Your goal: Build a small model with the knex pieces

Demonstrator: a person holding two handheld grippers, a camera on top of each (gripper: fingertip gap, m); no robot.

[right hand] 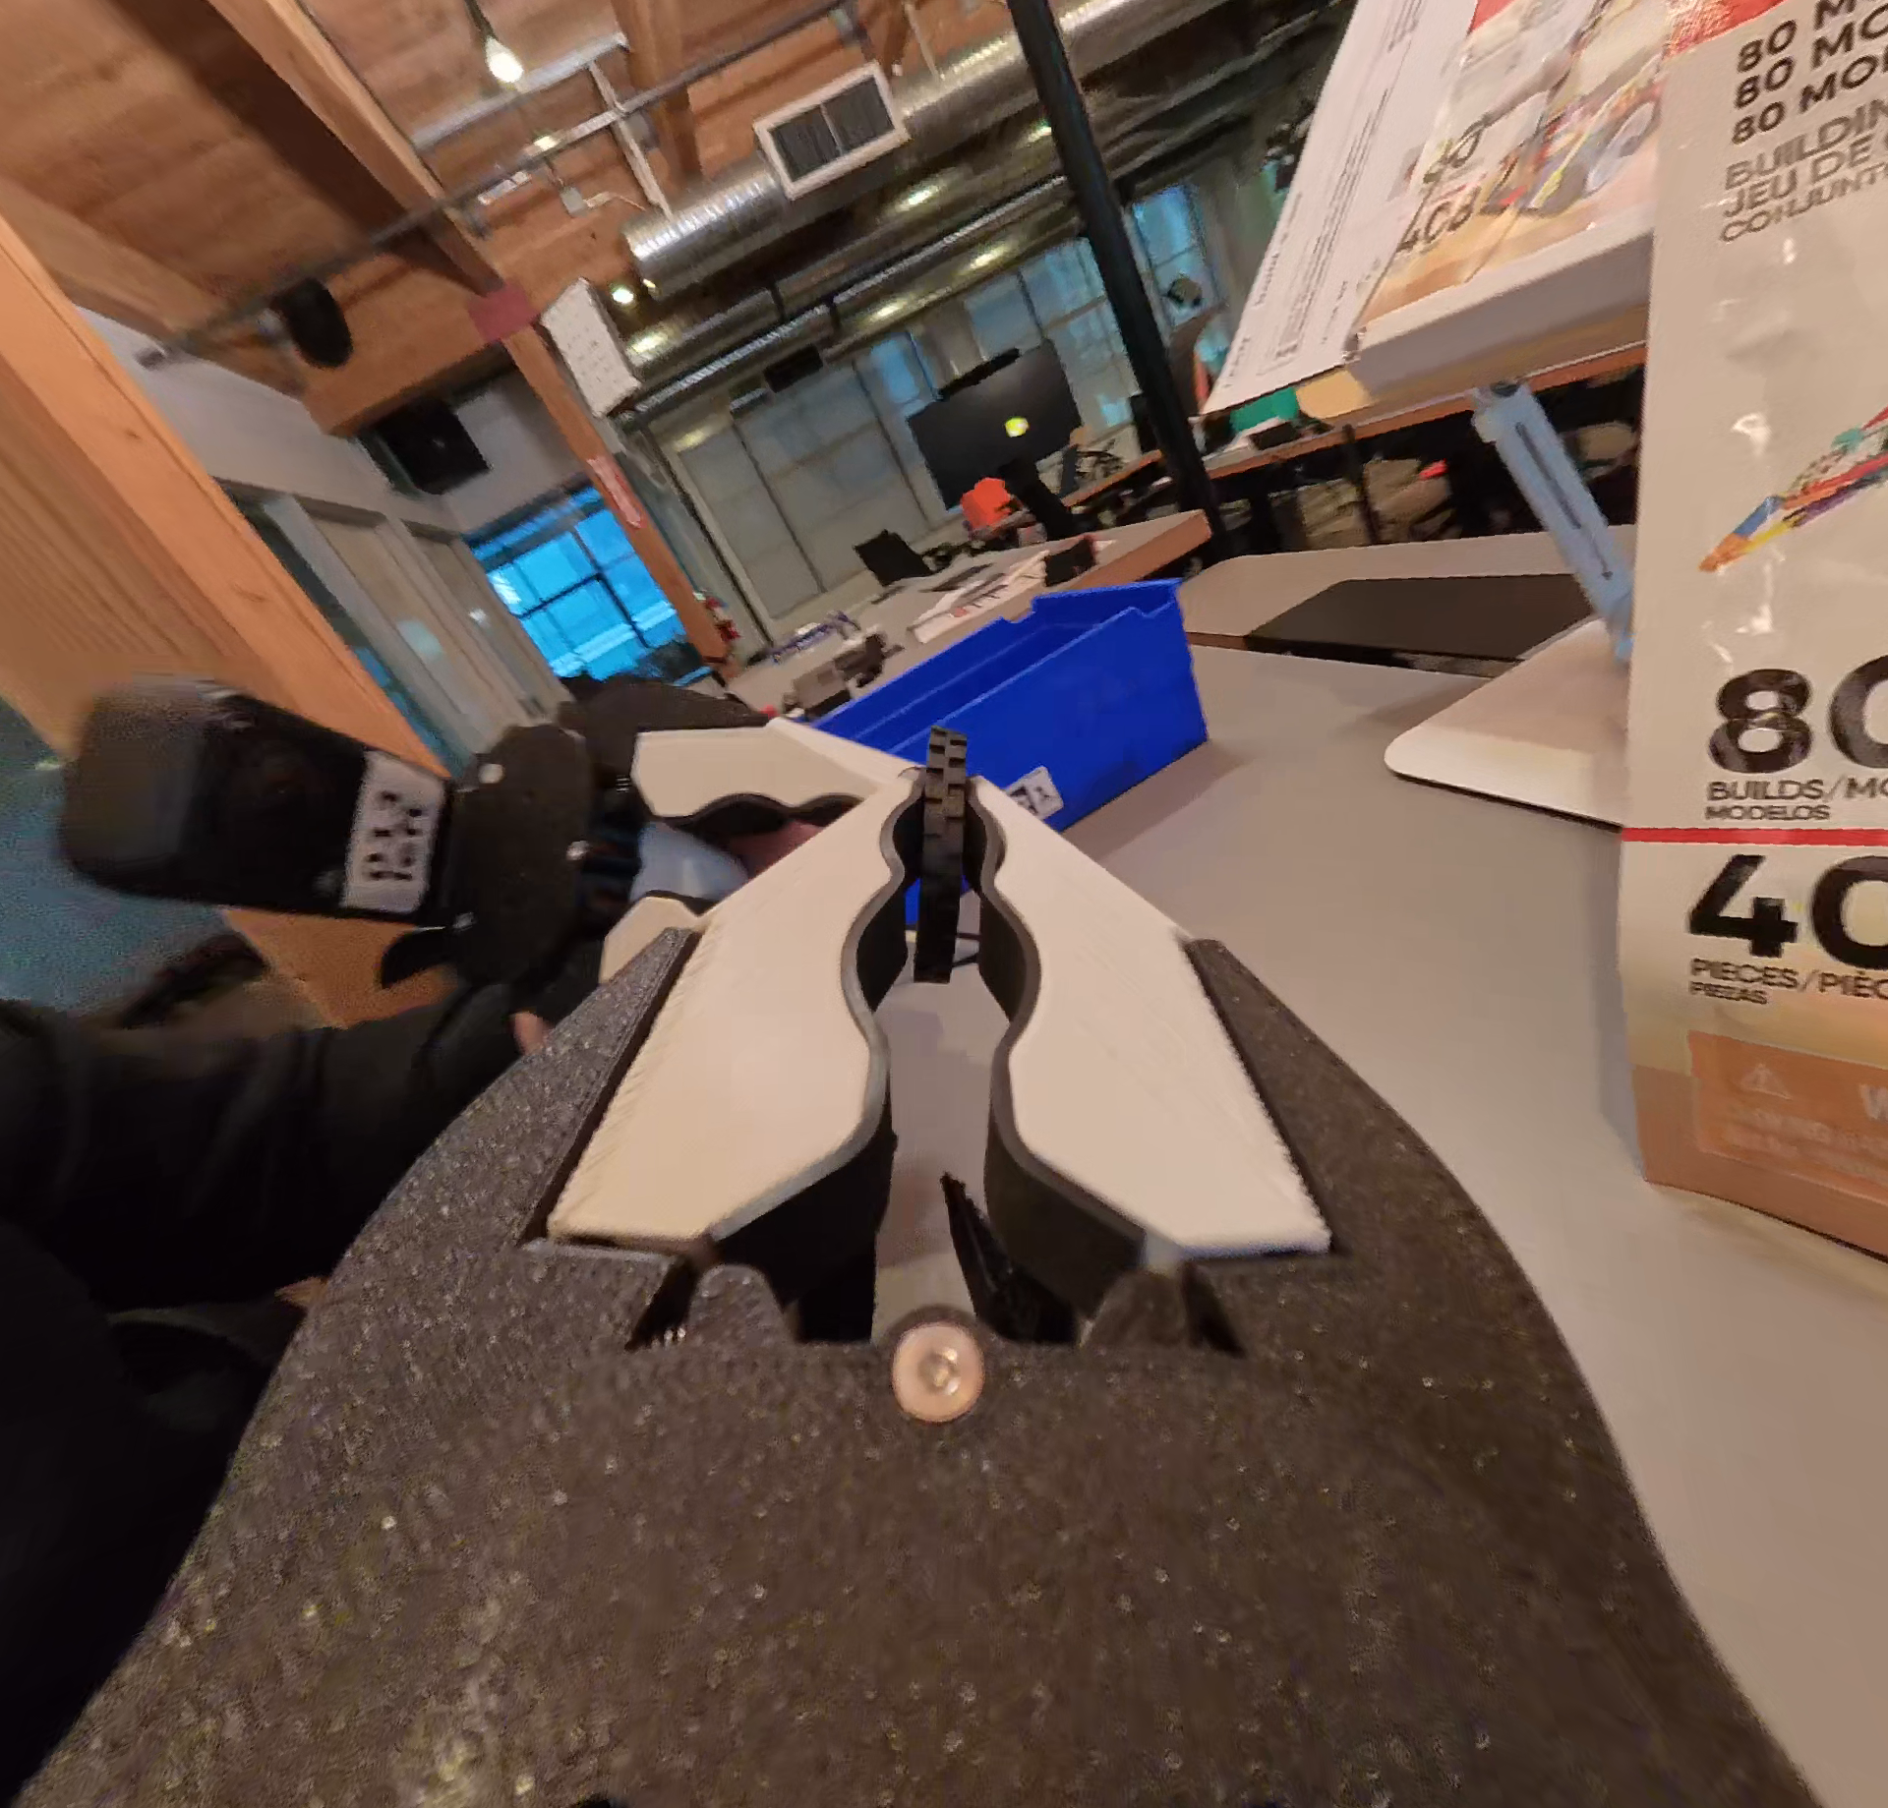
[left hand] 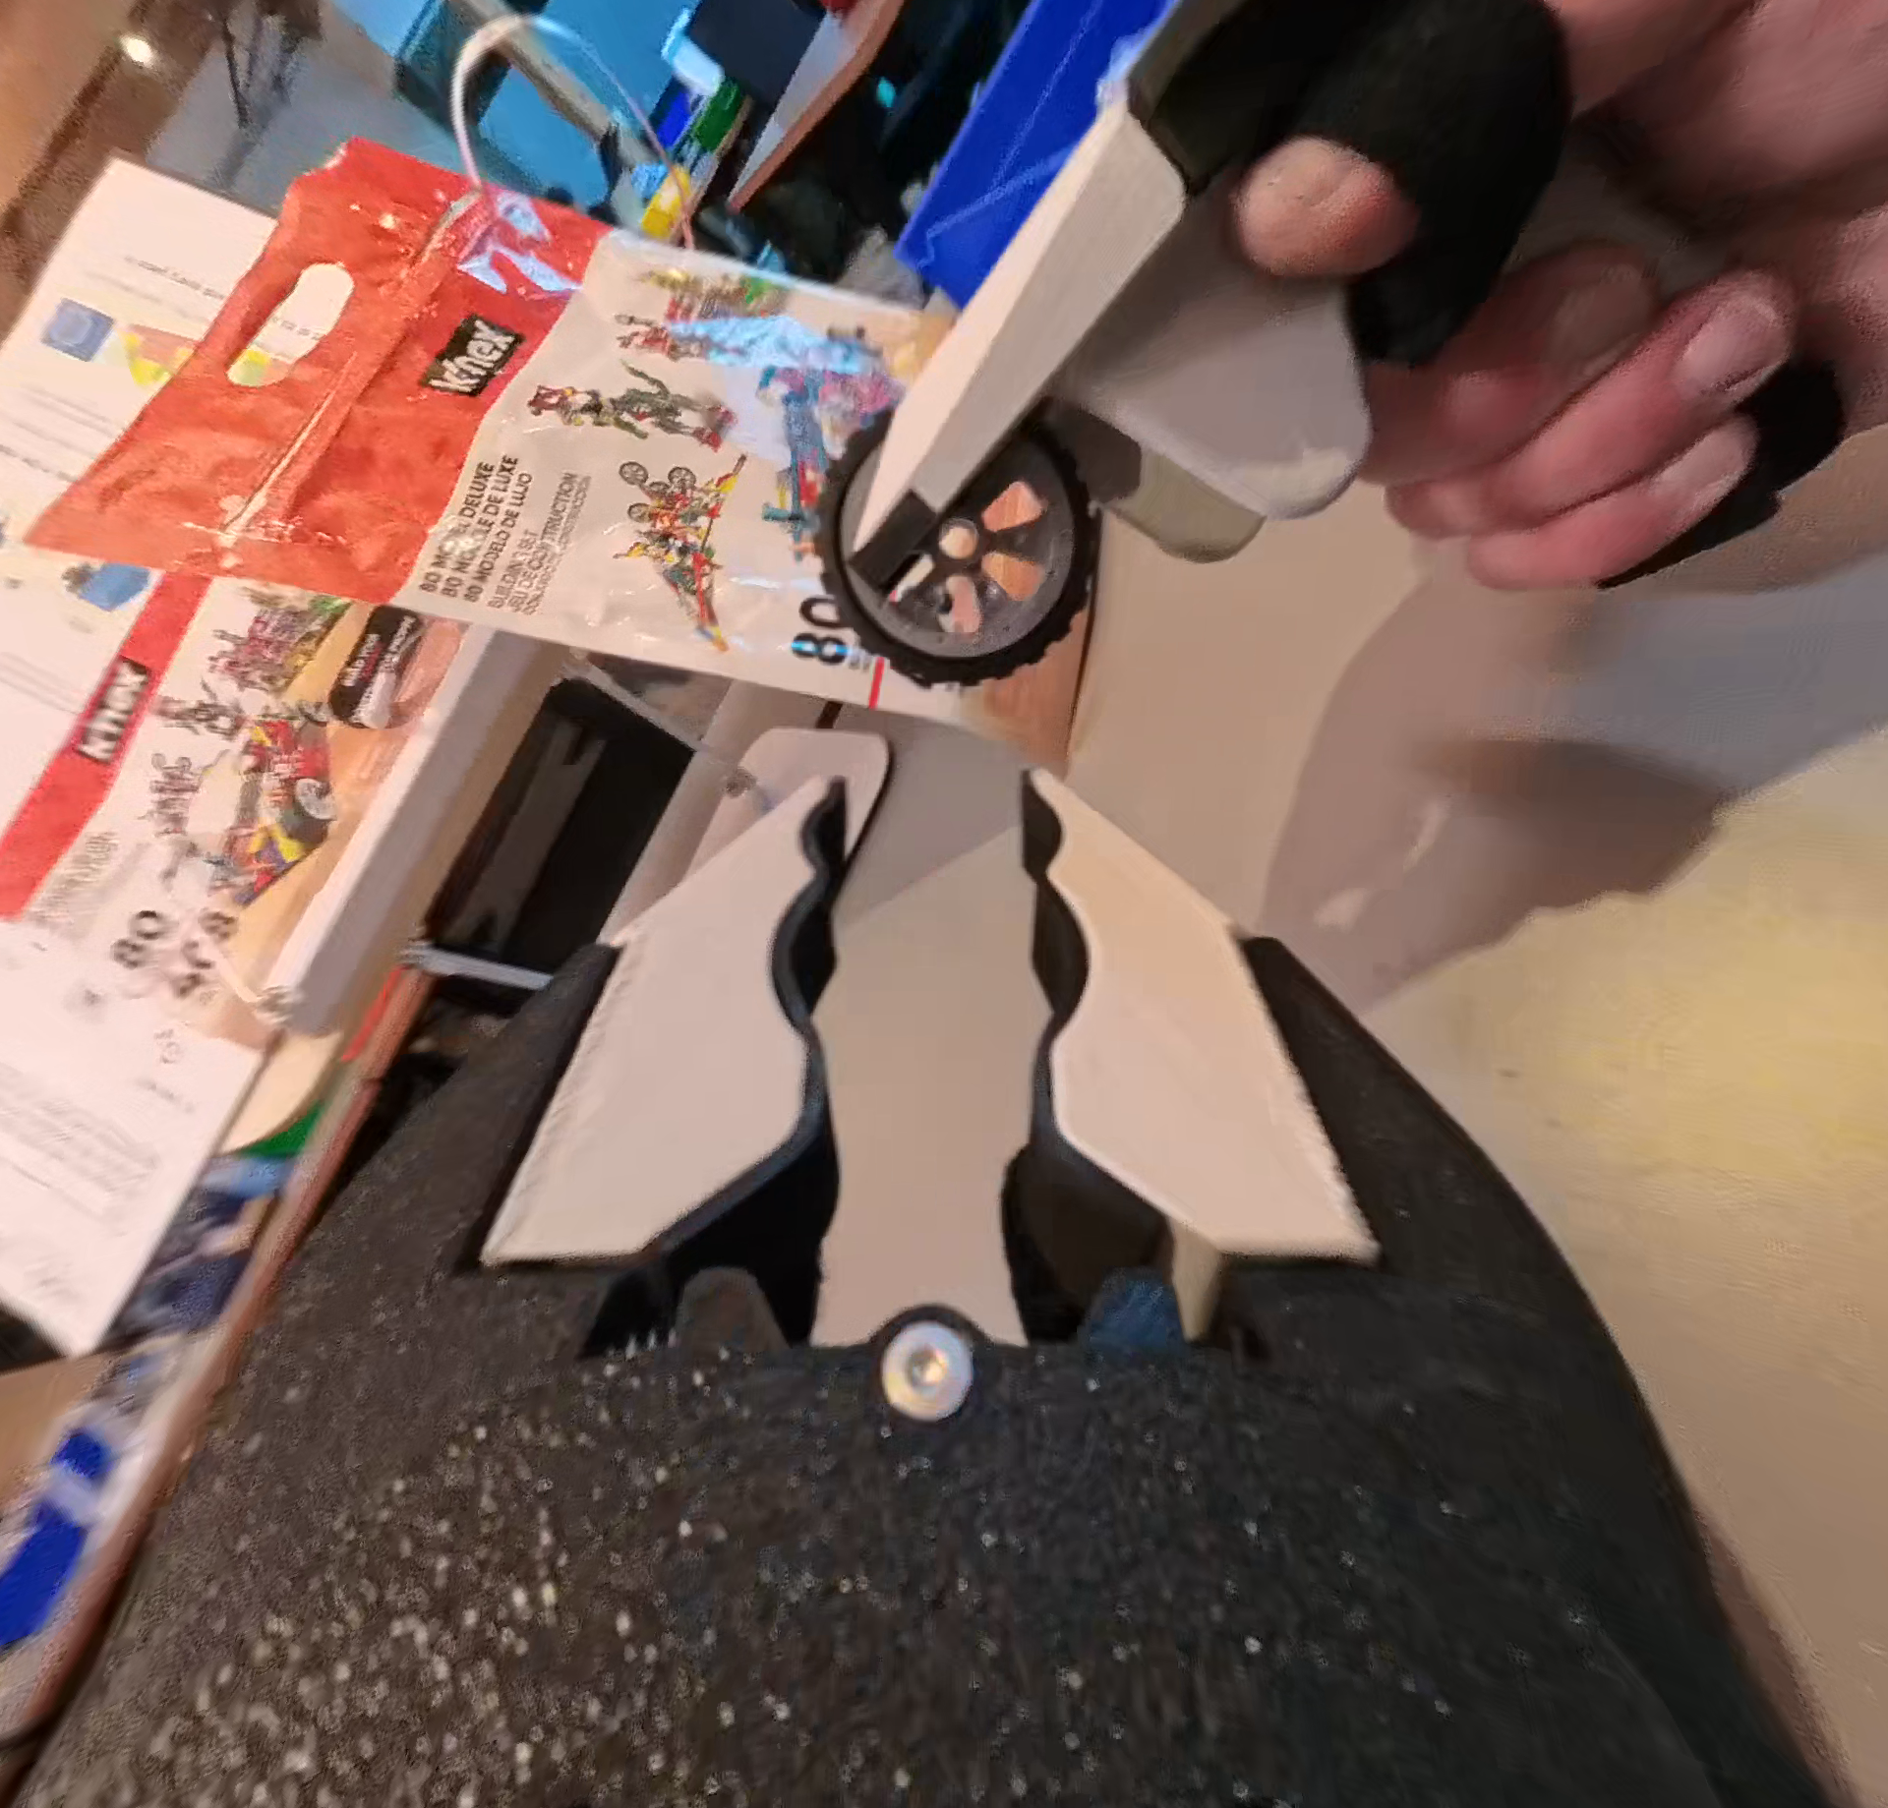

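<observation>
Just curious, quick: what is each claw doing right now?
Left gripper: open, holding nothing.
Right gripper: closed on a black toy wheel.

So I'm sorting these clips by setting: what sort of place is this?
Probably an open-plan workshop or office. The right wrist view shows exposed timber beams, a metal air duct and rows of desks behind a blue bin on the grey table.

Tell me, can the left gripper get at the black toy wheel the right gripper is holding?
Probably yes. The left gripper is open and empty, and the black toy wheel, pinched at its rim by the right gripper, sits just ahead with nothing between them.
</observation>
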